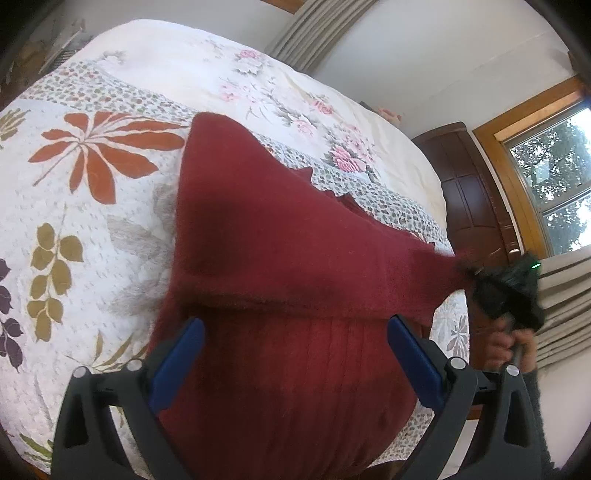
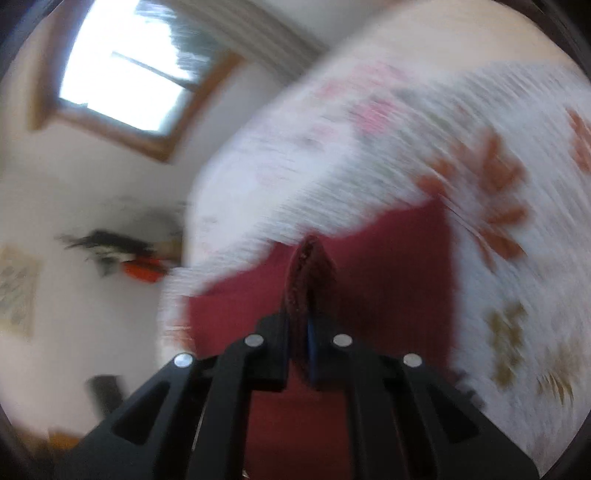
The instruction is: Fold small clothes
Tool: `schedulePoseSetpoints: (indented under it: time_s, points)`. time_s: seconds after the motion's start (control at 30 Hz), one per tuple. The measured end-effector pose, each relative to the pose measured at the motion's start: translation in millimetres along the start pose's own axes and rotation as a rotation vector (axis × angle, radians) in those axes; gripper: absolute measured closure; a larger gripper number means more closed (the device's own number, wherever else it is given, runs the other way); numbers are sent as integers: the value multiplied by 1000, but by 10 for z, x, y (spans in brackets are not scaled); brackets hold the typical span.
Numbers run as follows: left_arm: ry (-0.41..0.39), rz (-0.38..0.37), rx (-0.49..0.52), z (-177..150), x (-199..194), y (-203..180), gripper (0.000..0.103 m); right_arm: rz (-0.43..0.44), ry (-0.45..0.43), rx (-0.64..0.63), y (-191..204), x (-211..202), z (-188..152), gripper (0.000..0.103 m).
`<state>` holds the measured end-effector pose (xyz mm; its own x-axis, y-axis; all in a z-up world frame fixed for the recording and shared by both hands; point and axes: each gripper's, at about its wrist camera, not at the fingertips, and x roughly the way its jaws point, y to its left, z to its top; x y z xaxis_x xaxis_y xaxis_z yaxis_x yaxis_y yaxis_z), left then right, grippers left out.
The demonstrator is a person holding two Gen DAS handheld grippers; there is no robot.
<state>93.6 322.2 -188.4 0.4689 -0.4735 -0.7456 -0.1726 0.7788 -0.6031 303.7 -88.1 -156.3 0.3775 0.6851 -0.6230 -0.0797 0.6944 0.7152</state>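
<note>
A: Where does the sweater [image 1: 266, 236] lie?

B: On the bed [image 1: 92, 229], spread over its floral quilt. One corner is pulled taut off the bed's side toward the window [image 1: 554, 173], where the right gripper [image 1: 476, 275] has it pinched. A hand [image 1: 509, 347] grips that tool's handle.

A: So the right fingers are together?

B: Clamped on a fold of red knit. The right wrist view shows the fold [image 2: 312, 273] squeezed between them, though that whole view is smeared by motion.

A: And the left gripper [image 1: 295, 325]?

B: Its blue fingers [image 1: 181, 354] stand wide apart over the ribbed part of the sweater, near the bed's close edge. They hold nothing.

A: What does the quilt look like?

B: White, with a big orange flower [image 1: 107, 147] left of the sweater, olive leaves [image 1: 51, 273] below that, and pink roses [image 1: 347, 155] on the far half of the bed.

A: The room?

B: White walls. A wood-framed window beyond the bed, trees outside it, grey curtains [image 1: 561, 295] beside it, and a dark wooden door [image 1: 472, 192] between bed and window. Another curtain [image 1: 310, 29] hangs past the far edge of the bed.
</note>
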Motion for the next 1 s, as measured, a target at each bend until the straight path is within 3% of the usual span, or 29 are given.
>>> schedulePoseSetpoints:
  time_s: [0.03, 0.1, 0.17, 0.23, 0.3, 0.4, 0.53, 0.7, 0.73, 0.87, 0.9, 1.0]
  points:
    - [2, 4, 3, -8, 26, -6, 4, 58, -39, -14, 17, -72, 39, 97]
    - [14, 20, 11, -20, 82, -11, 4, 47, -52, 23, -231, -67, 87, 97]
    - [24, 32, 12, -26, 129, -26, 4, 26, -4, 131, -672, 101, 40, 97]
    - [25, 44, 17, -21, 150, -55, 4, -59, 65, 213, -1131, 299, -107, 97]
    - [22, 42, 17, -5, 156, -81, 4, -18, 67, 222, -1249, 301, -195, 94]
    - [6, 19, 36, 56, 166, -132, 4, 21, 41, 242, -1310, 163, -203, 63]
    - [-31, -99, 44, 271, 180, -156, 4, 21, 28, 272, -1373, -1, -209, 56]
    - [-30, -268, -61, 692, 340, 52, 4, 22, 45, 263, -1330, -24, -267, 56]
    - [-25, -258, -82, 761, 394, 118, 4, 6, 47, 246, -1308, -28, -282, 56]
    - [23, -58, -85, 926, 650, 400, 5, -166, -51, 171, -1127, -173, -292, 61]
    - [41, -25, -70, 942, 706, 470, 11, -172, -80, 149, -1045, -202, -292, 61]
    - [43, 34, 21, 974, 740, 494, 13, -160, -99, 80, -818, -155, -248, 61]
